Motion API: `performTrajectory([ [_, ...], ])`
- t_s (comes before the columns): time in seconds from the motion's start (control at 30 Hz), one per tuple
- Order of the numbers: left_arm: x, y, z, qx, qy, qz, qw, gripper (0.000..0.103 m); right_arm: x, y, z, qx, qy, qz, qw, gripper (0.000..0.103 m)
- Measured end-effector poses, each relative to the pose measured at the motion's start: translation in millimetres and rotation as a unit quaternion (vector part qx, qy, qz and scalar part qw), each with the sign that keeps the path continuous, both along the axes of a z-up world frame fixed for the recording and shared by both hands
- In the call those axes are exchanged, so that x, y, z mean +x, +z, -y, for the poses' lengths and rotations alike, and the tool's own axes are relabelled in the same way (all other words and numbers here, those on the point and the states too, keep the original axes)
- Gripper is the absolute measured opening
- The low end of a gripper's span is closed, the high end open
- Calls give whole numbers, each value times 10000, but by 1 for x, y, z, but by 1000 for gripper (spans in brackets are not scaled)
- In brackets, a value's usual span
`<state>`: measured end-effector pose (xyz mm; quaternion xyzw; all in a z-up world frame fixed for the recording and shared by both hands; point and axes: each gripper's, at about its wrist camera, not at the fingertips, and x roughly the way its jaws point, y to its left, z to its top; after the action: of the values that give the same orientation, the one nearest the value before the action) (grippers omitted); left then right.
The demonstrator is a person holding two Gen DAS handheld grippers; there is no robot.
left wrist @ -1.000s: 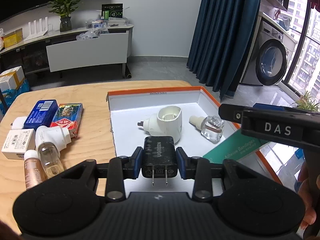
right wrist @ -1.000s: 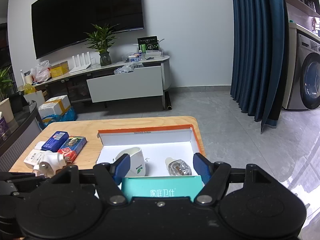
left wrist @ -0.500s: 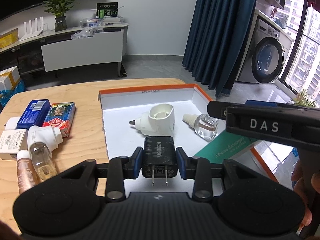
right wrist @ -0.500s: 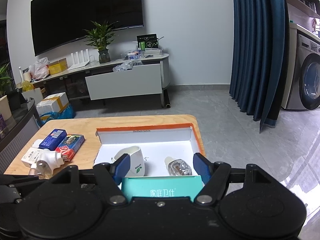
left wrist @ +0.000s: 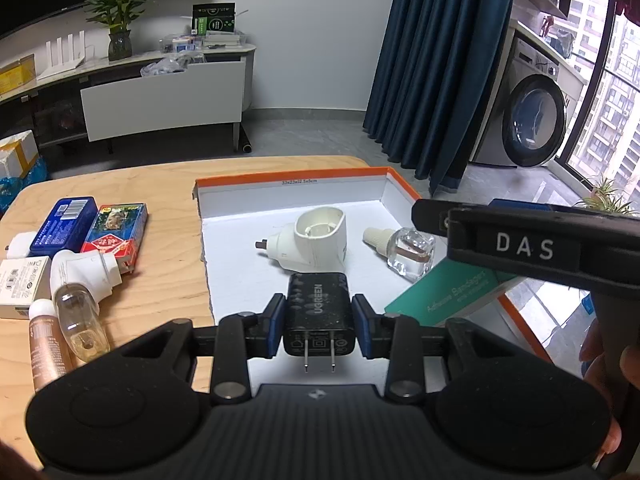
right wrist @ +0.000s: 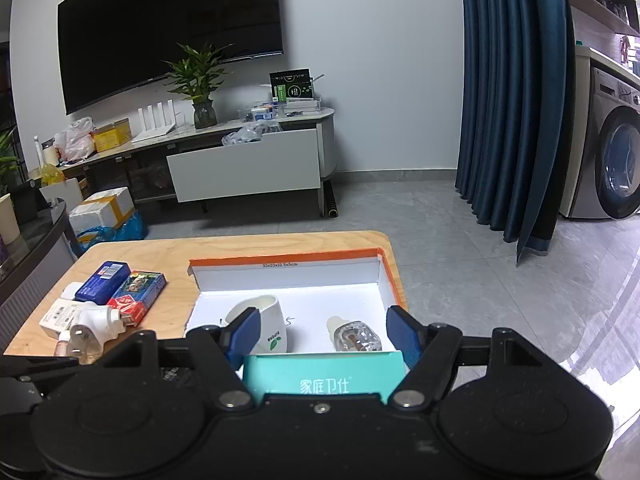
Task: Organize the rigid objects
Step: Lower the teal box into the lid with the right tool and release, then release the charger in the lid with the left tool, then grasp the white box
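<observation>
In the left wrist view our left tool [left wrist: 319, 326] pinches the black charger [left wrist: 319, 312] above the white box [left wrist: 296, 192]; we judge lowering and release come next. In the right wrist view our right tool [right wrist: 322, 338] clamps the teal carton [right wrist: 324, 376] at the box's near edge.

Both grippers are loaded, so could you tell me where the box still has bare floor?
Free: the box's far strip behind the white plug-in diffuser, and its left edge. Crowded: centre-right around the clear refill bottle and teal carton.
</observation>
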<state>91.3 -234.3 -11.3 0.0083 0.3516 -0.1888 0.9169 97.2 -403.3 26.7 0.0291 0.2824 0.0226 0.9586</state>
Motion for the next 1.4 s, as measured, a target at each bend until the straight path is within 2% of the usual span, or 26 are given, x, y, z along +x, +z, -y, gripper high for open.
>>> performTrajectory([
  [0.57,1,-1,6,-56,-81,-48,9999,39,2,-2,-2,-2,-79,35,10000,85],
  [0.6,0,0,6,-72,-101,-26,9999,40,2,-1,-3,-22,-86,55,9999,86],
  [0.67,-2,2,7,-30,-123,22,9999,58,0,-1,-3,-43,-102,116,9999,86],
  [0.73,-3,4,7,7,-94,104,9999,66,-3,2,-2,-33,-154,207,9997,86],
  [1.1,-13,22,-20,71,76,233,9997,72,-21,11,-2,168,-296,322,9989,86],
  [1.27,-21,28,-55,15,306,292,9991,78,-37,16,-17,555,-184,338,9977,87],
  [1.4,-24,28,-94,108,563,351,9977,81,-46,15,-47,550,116,249,9981,87],
])
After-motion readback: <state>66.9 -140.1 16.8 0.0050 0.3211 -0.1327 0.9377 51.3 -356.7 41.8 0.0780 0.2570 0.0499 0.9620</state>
